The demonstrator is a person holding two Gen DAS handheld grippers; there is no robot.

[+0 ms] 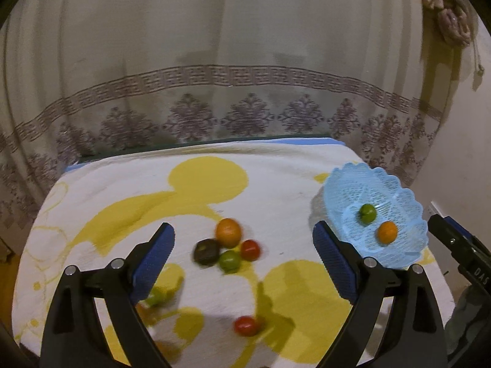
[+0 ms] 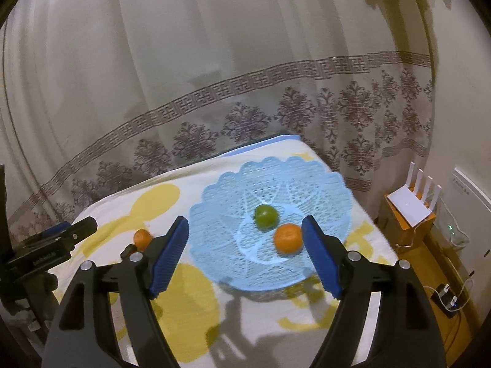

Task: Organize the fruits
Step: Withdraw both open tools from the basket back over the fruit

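Observation:
A light blue lattice basket [image 1: 396, 251] [image 2: 214, 211] sits at the table's right side, with a green fruit [image 1: 367, 213] [image 2: 265, 216] and an orange [image 1: 387, 231] [image 2: 288, 238] inside it. On the cloth lies a cluster: an orange [image 1: 228, 232] [image 2: 143, 239], a dark fruit [image 1: 206, 251], a green fruit [image 1: 230, 261] and a red fruit [image 1: 250, 249]. Another red fruit [image 1: 245, 325] lies nearer. A green fruit [image 1: 153, 297] shows behind the left finger. My left gripper [image 1: 244, 242] is open above the cluster, nothing in it. My right gripper [image 2: 245, 236] is open over the basket, apart from the orange.
The table [image 1: 276, 178] [image 2: 260, 312] wears a white cloth with yellow shapes. A patterned curtain [image 1: 245, 61] hangs right behind it. On the floor at the right stand a white router [image 2: 409, 205] on a box and cables. The right gripper's arm [image 1: 460, 245] shows at the basket's right.

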